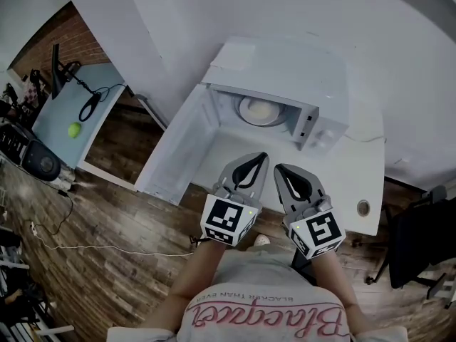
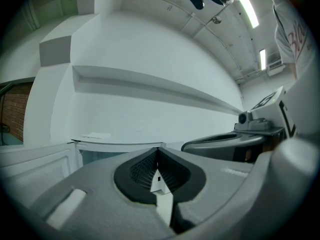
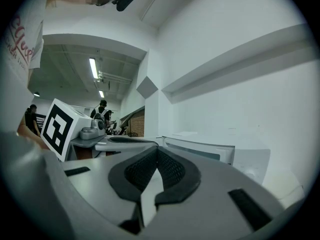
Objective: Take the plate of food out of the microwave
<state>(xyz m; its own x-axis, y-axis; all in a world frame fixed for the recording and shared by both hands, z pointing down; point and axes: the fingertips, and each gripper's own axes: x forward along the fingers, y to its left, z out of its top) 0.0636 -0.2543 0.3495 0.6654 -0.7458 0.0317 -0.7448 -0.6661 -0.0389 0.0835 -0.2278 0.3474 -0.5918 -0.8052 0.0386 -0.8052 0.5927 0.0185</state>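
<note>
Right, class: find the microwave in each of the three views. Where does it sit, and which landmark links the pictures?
Head view: microwave top centre, its door swung open to the left.
Left gripper view: microwave lower left, beyond the jaws.
Right gripper view: microwave right of centre, beyond the jaws.
Shared landmark: the white wall behind it.

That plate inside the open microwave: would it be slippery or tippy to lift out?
The plate looks round and rigid, so it is probably stiff but slippery at its thin rim. The pale food on it might slide if it tilts.
</note>
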